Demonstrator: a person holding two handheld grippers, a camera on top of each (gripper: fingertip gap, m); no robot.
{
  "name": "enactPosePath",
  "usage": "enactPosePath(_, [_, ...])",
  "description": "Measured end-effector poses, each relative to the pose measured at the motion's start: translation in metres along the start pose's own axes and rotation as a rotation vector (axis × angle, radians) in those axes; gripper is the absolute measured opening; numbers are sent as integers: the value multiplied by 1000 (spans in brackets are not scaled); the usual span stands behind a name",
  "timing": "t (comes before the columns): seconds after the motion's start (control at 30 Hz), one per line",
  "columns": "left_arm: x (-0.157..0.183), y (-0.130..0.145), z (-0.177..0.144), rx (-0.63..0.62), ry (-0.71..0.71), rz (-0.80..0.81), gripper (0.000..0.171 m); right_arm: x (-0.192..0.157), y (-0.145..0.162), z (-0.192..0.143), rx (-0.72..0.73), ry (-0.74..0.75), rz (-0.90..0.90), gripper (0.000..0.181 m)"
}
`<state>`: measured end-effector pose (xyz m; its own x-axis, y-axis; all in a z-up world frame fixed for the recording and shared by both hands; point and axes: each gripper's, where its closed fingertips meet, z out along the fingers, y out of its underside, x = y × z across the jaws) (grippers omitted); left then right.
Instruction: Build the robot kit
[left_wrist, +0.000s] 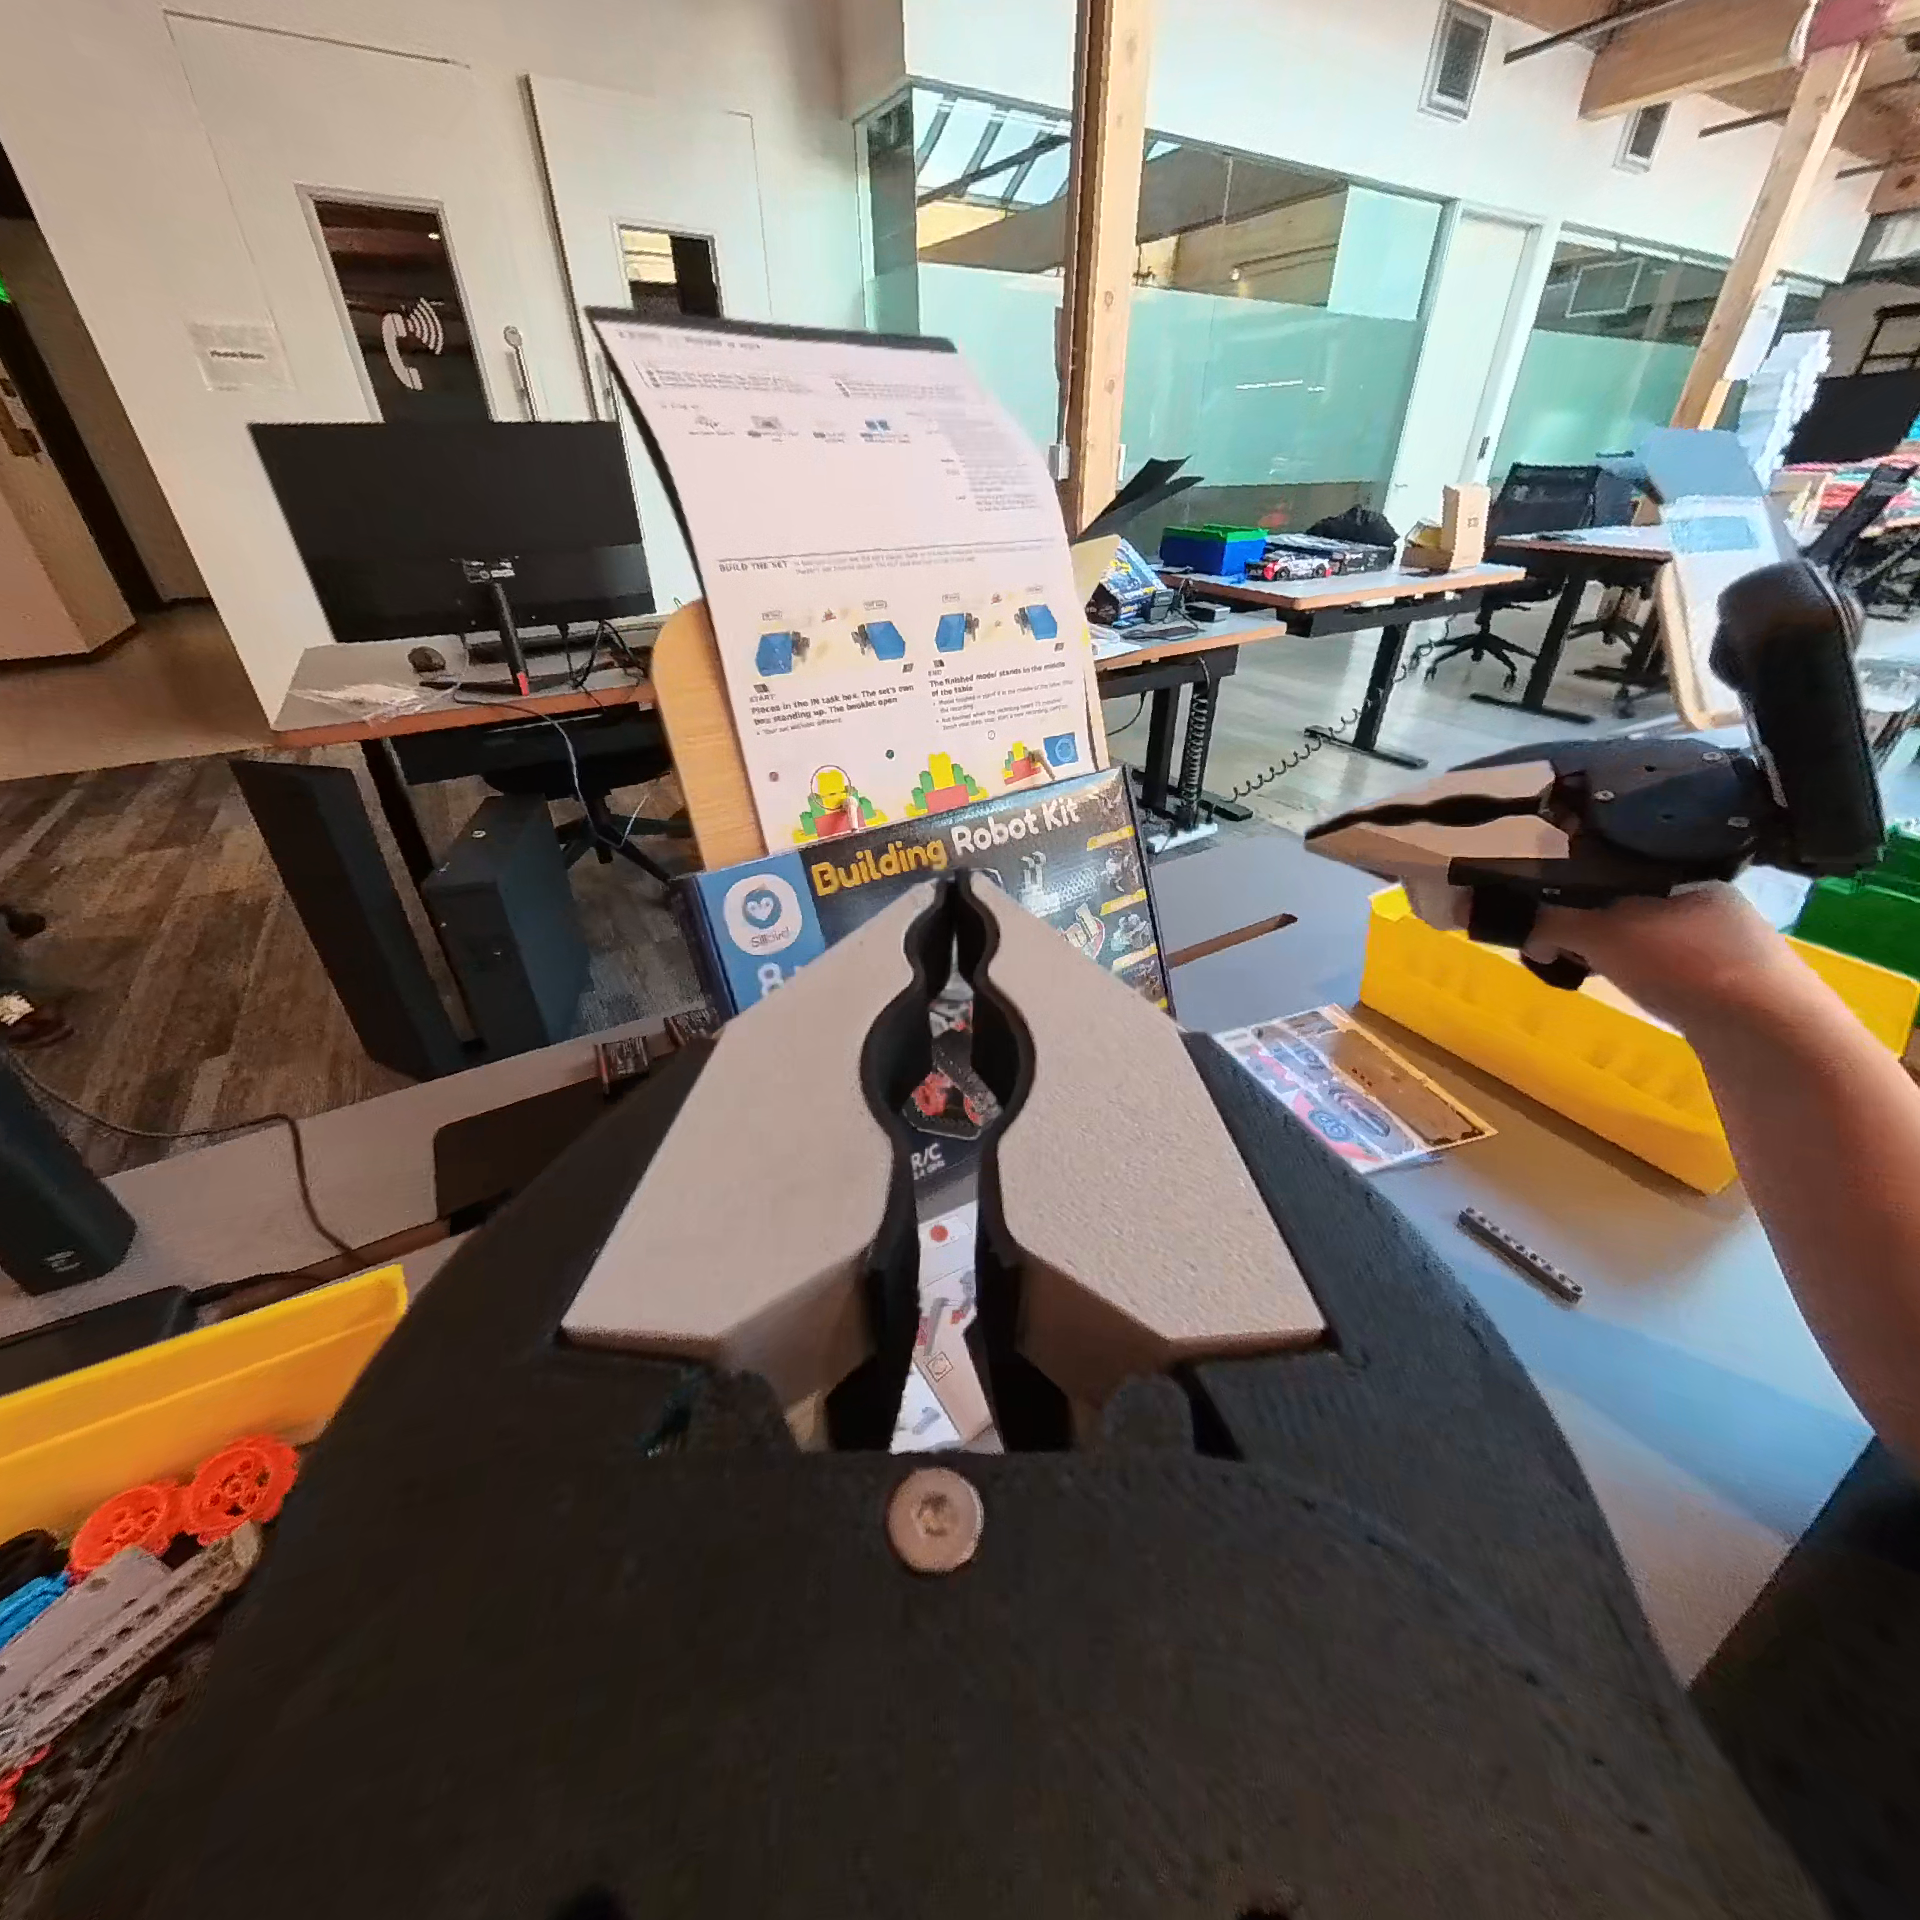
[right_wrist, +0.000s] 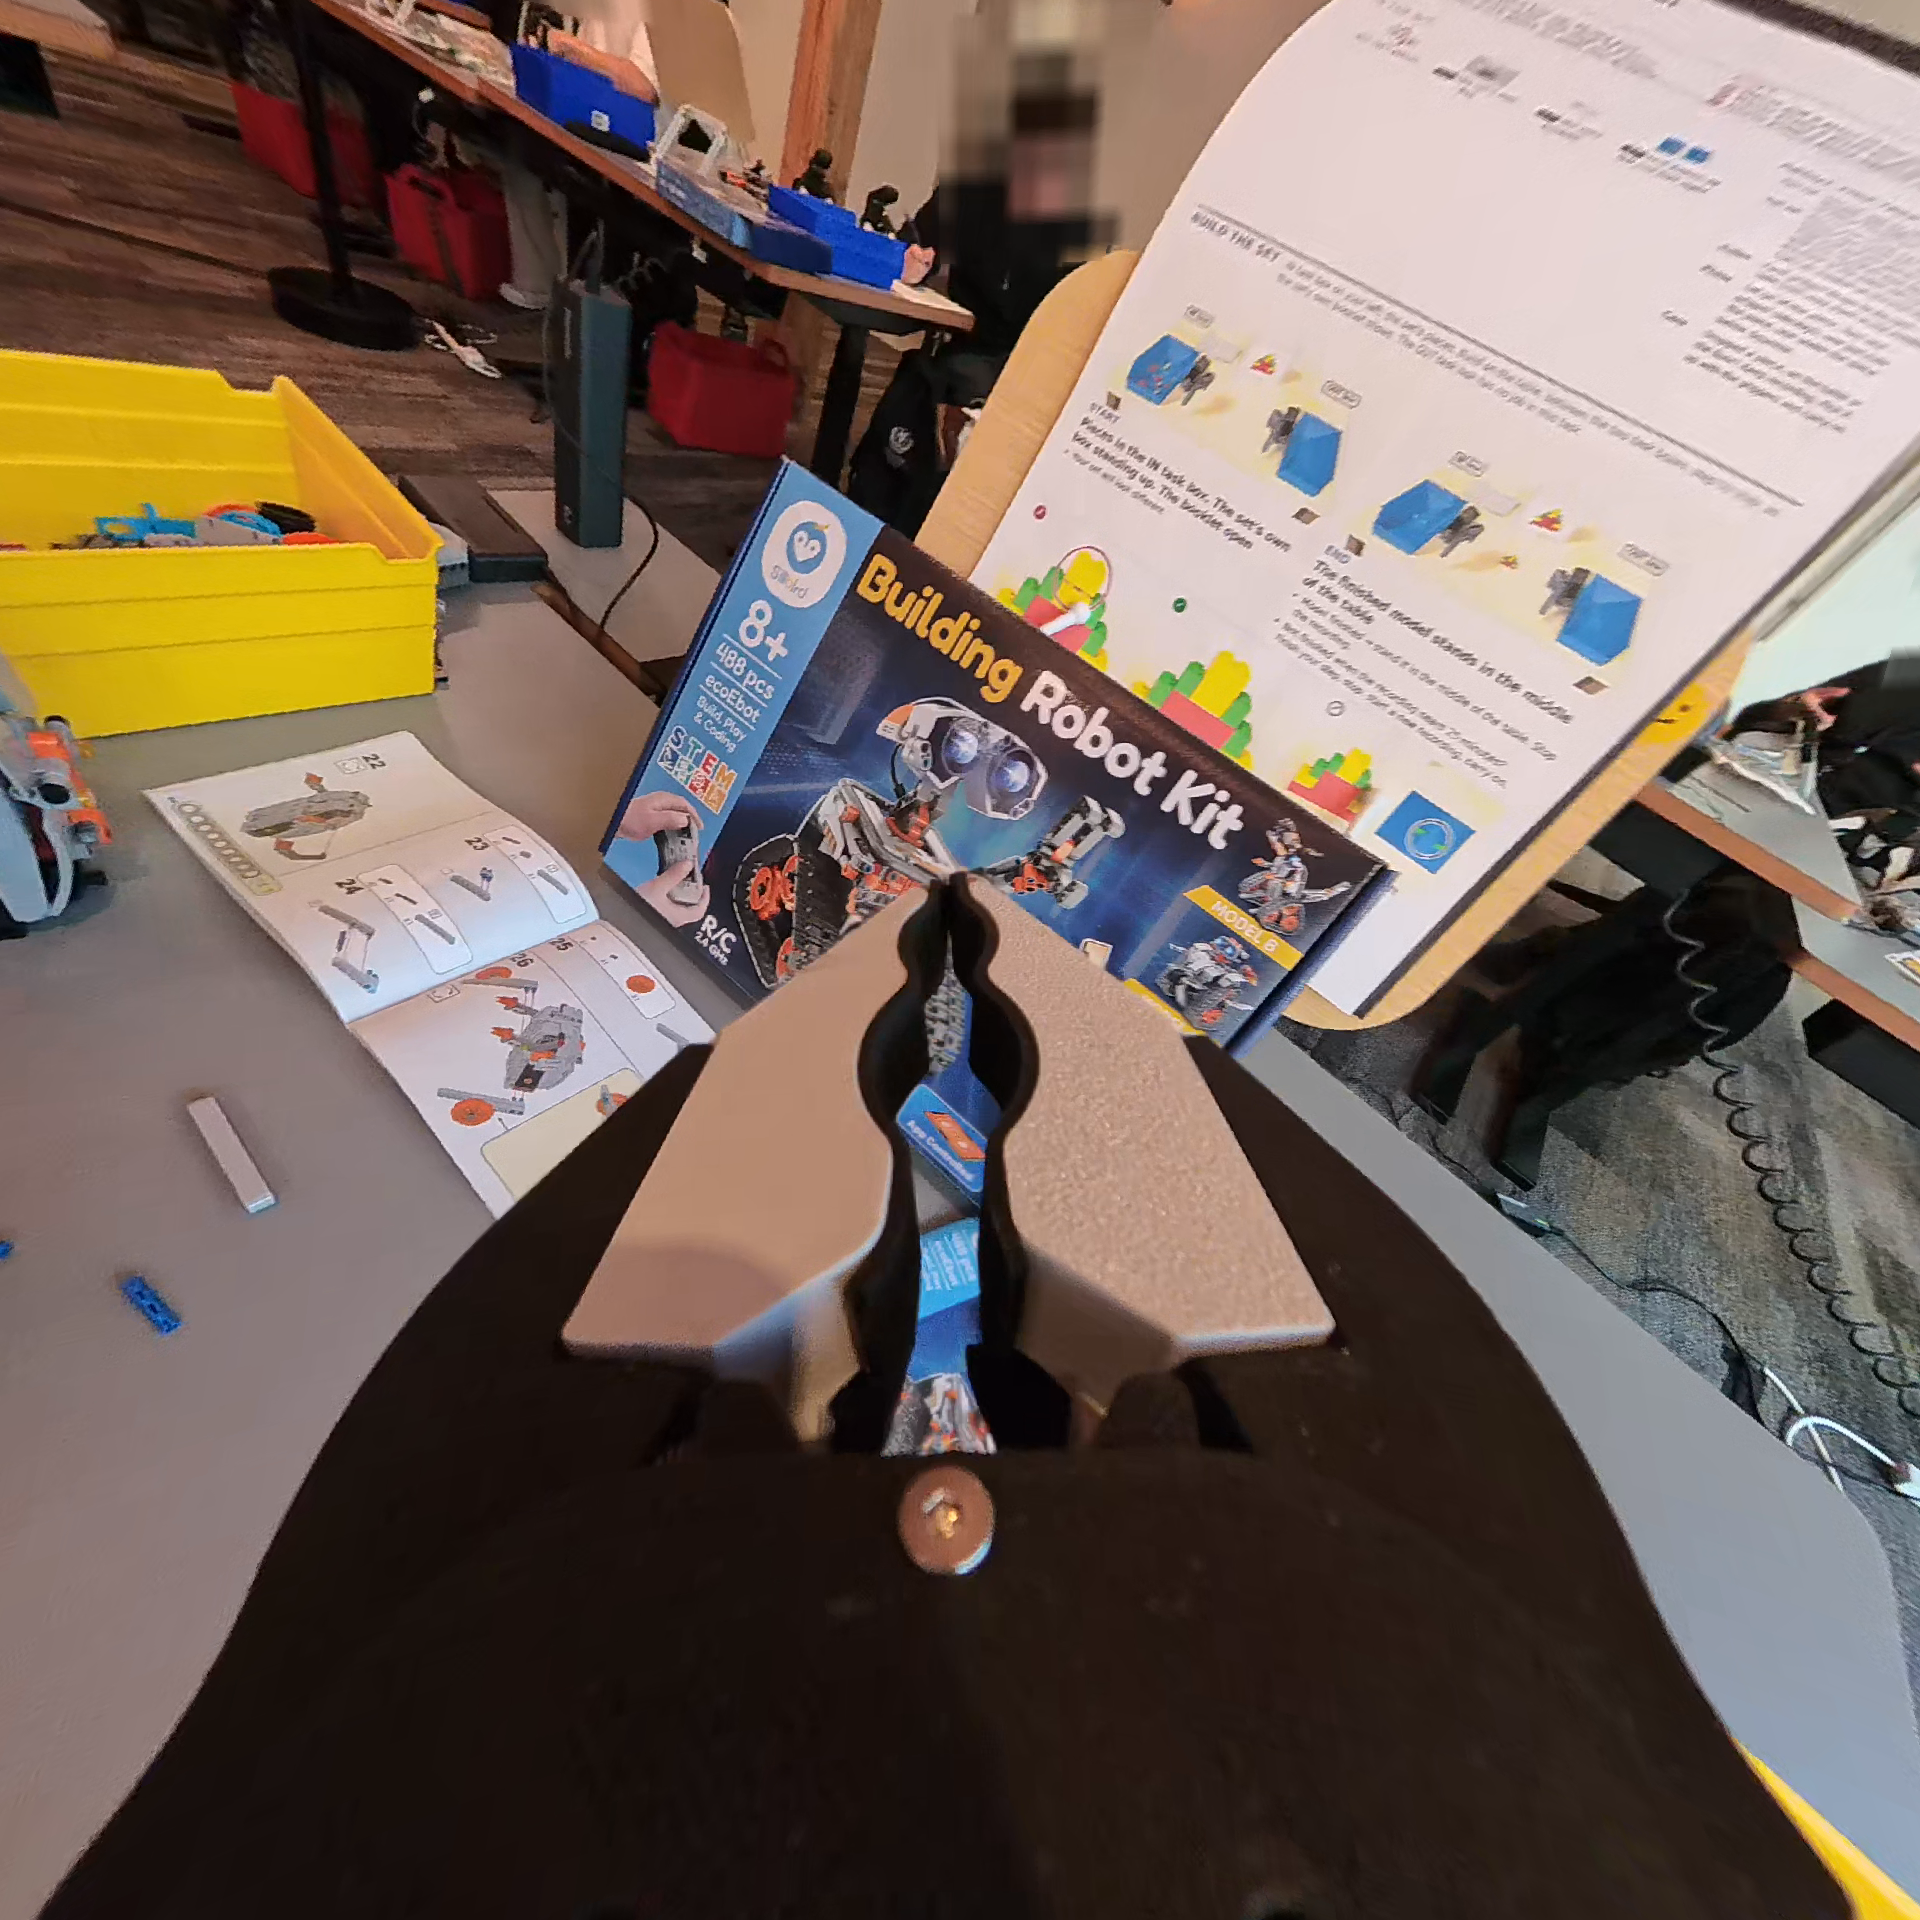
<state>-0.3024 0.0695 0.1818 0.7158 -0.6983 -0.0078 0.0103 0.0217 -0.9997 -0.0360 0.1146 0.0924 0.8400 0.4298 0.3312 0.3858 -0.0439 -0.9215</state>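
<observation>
Both hand-held grippers hang above the grey bench (right_wrist: 260, 1403), fingertips pressed together, gripping nothing. Left hand-held gripper (left_wrist: 954, 883) points at the upright toy box (left_wrist: 935, 894), well apart from it. Right hand-held gripper (right_wrist: 951, 883), held level in a person's hand (left_wrist: 1652, 945) over a yellow tray (left_wrist: 1538, 1049), faces that box from the other side. An open booklet (right_wrist: 416, 935) lies flat left of the box; a printed sheet (right_wrist: 1455, 416) leans behind. Another yellow tray (right_wrist: 208, 613) holds loose parts.
</observation>
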Motion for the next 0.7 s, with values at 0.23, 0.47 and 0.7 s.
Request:
enactPosePath(0.23, [-17,-15,-27,72,-92,-4,0,19,-8,-20,27,64,10,0])
enactPosePath(0.47, [-30,-1,-22,-11,-188,43,0,25,-12,-33,30,69,-1,0])
enactPosePath(0.7, [-24,2,-6,-24,-195,95,21,26,-11,-39,11,84,-34,0])
